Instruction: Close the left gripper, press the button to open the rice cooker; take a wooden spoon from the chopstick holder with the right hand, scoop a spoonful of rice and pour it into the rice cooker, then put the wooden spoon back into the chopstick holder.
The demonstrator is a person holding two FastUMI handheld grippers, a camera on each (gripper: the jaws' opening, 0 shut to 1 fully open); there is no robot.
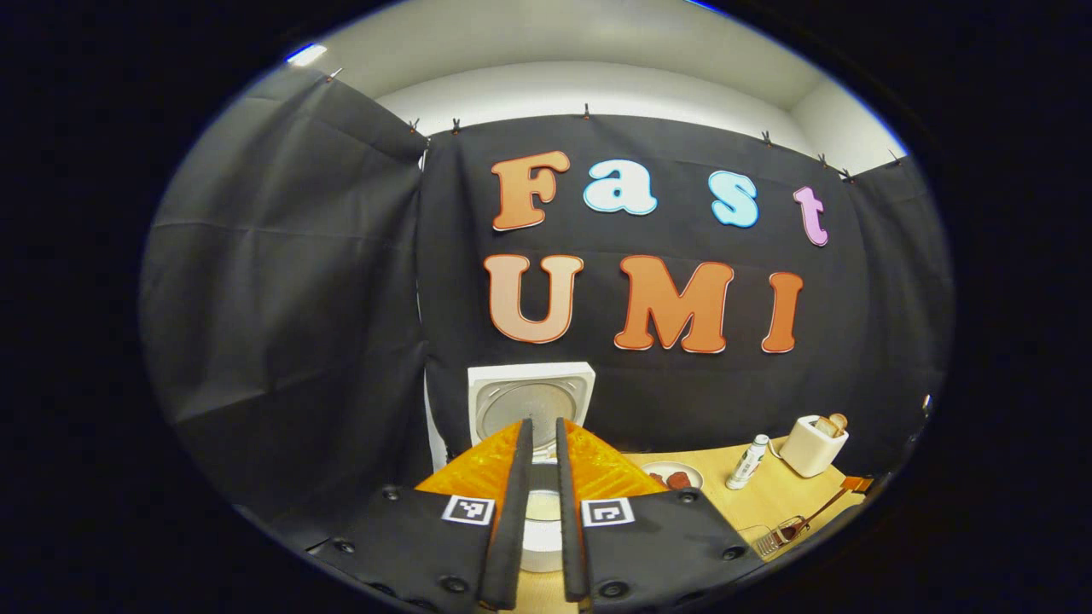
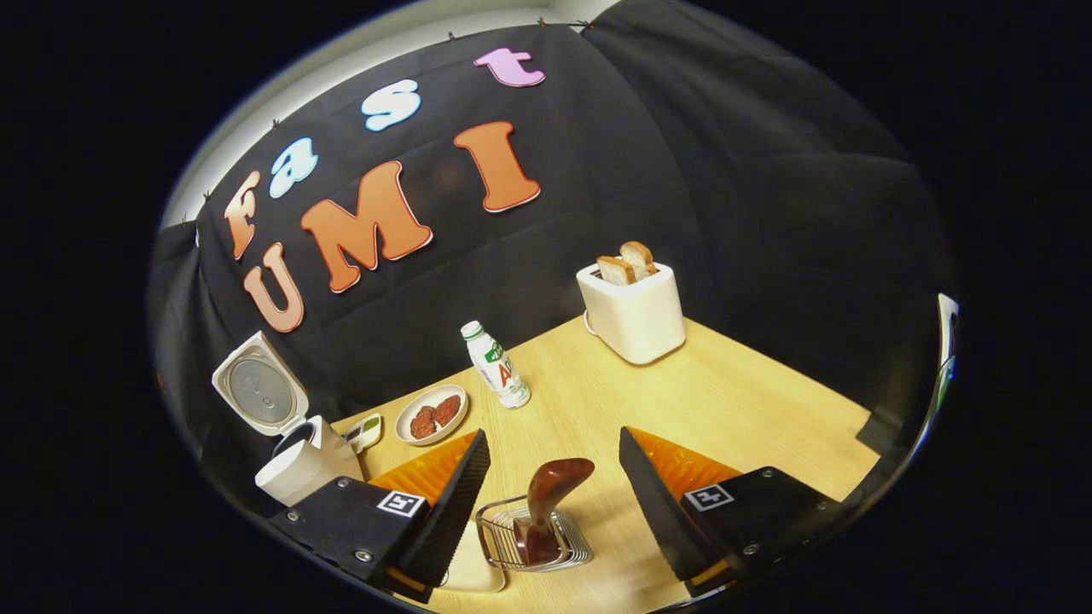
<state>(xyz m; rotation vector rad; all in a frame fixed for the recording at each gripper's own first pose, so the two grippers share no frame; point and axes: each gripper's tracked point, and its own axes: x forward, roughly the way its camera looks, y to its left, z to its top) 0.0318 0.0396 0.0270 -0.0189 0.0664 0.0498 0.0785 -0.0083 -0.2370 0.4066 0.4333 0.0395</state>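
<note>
The white rice cooker (image 1: 541, 537) stands open right in front of my left gripper (image 1: 544, 424), its lid (image 1: 529, 401) raised against the wall. The left fingers are shut with a thin slit between them and hold nothing. In the right gripper view the cooker (image 2: 303, 465) sits at the far left. A dark wooden spoon (image 2: 556, 482) stands upright in a wire chopstick holder (image 2: 533, 537). My right gripper (image 2: 553, 437) is open, one finger on each side of the spoon without touching it.
A plate (image 2: 432, 415) with reddish pieces, a small dish (image 2: 363, 431), a white bottle (image 2: 496, 365) and a toaster (image 2: 633, 309) with bread stand on the wooden table (image 2: 725, 401). A pale object (image 2: 473, 563) lies partly hidden beside the holder.
</note>
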